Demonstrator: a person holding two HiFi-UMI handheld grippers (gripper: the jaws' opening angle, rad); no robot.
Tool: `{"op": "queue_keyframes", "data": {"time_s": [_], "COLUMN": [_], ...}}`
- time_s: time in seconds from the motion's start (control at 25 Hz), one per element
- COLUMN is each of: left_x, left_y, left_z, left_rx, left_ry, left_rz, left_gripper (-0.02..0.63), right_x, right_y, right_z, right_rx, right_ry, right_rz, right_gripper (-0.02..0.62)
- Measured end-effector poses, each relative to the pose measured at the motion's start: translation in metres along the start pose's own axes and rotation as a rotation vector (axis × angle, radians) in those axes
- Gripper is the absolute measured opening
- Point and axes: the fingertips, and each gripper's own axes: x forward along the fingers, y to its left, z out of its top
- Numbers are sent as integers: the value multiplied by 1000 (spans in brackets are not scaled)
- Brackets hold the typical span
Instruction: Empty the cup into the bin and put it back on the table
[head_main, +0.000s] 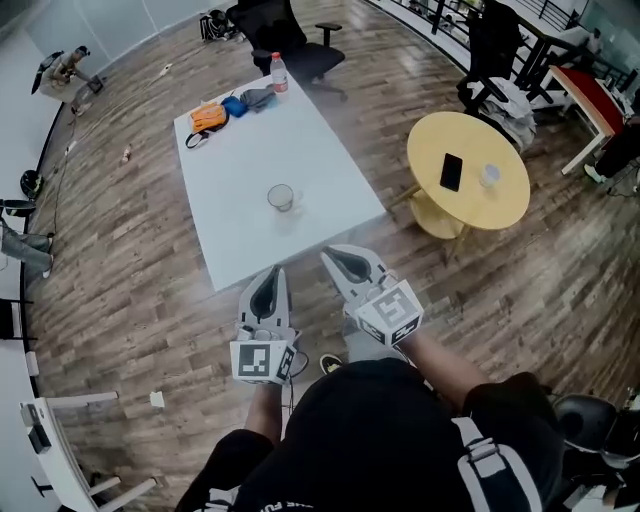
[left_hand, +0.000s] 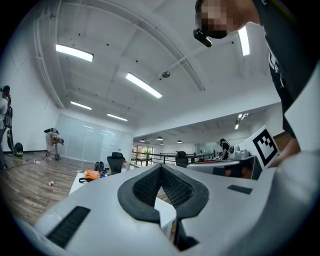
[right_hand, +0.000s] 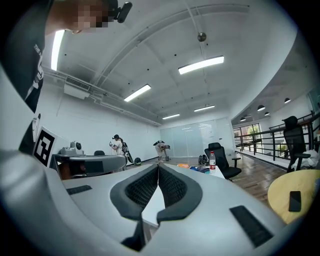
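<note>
The room has a wood-plank floor (head_main: 130, 250), and on it stands a white rectangular desk (head_main: 300, 150), which carries the task's item. The cup (head_main: 281, 197) is small and clear and stands upright on the near half of the desk, about midway between its left and right edges. Its contents cannot be made out. At the far left corner lie an orange pouch (head_main: 208, 117), a blue item (head_main: 235, 105) and a grey item (head_main: 258, 97) in a row, with a bottle (head_main: 279, 72) upright at the far edge beside them. A black office chair (head_main: 290, 40) stands past the far edge. A round yellow desk (head_main: 505, 205) stands off the right edge and bears a dark phone (head_main: 451, 172) and a small clear item (head_main: 489, 175). The left gripper (head_main: 268, 285) and the right gripper (head_main: 345, 262) are held side by side just short of the near edge, well apart from the cup, with bare desk between. The left gripper's fingers (left_hand: 145, 187) are clenched together on nothing. The right gripper's fingers (right_hand: 172, 187) are likewise clenched and empty.
</note>
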Motion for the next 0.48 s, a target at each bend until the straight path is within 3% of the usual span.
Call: {"op": "queue_keyframes", "data": {"time_s": [0.2,0.36,0.48], "left_x": [47,105,137], "left_y": [18,30,51], "left_z": [-5,-6,-21], "left_rx": [-10,-28,-16], "left_ry": [9,13,52], "left_rz": [9,6,20], "left_gripper": [21,21,21], "right_x": [33,65,98], "right_y": [-36,-90,-116], "right_z": [-1,3,-7], "right_rx": [-11,-19,-4], "right_ry": [-9,-12,4], "right_rz": [23,18,33], "right_gripper": [15,15,15]}}
